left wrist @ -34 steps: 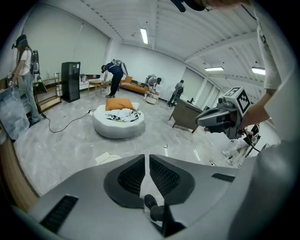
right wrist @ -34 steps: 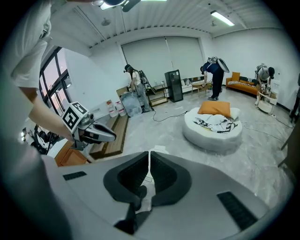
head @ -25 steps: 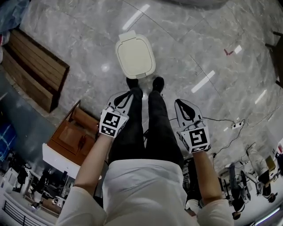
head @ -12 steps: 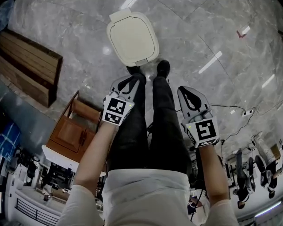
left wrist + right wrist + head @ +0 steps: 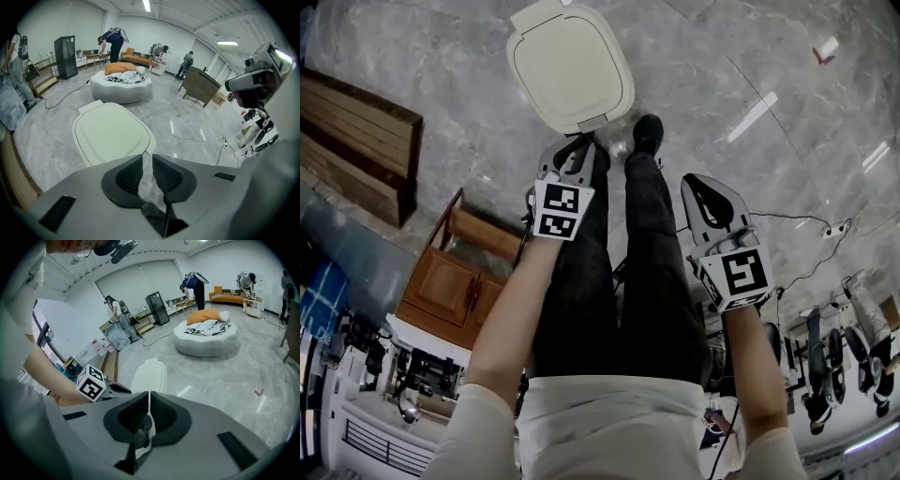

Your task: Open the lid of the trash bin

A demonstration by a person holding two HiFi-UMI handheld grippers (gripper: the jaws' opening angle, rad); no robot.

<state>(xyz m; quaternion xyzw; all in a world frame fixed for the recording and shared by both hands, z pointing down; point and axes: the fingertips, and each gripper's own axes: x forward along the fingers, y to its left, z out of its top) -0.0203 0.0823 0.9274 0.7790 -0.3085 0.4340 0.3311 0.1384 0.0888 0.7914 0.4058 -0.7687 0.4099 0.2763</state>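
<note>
No word, number or brand name can be read anywhere. The only printed signs are coded patterns. The white cube (image 5: 562,210) on the left hand-held gripper (image 5: 575,153) carries black-and-white square markers, one on each face that shows. The white cube (image 5: 735,277) on the right hand-held gripper (image 5: 705,186) carries the same kind of marker in a different pattern. In the right gripper view the left hand-held gripper's white cube (image 5: 92,383) shows two marker faces. A small red mark (image 5: 822,53) lies on the grey marble floor (image 5: 469,84), too small to tell as a letter or a sign.
</note>
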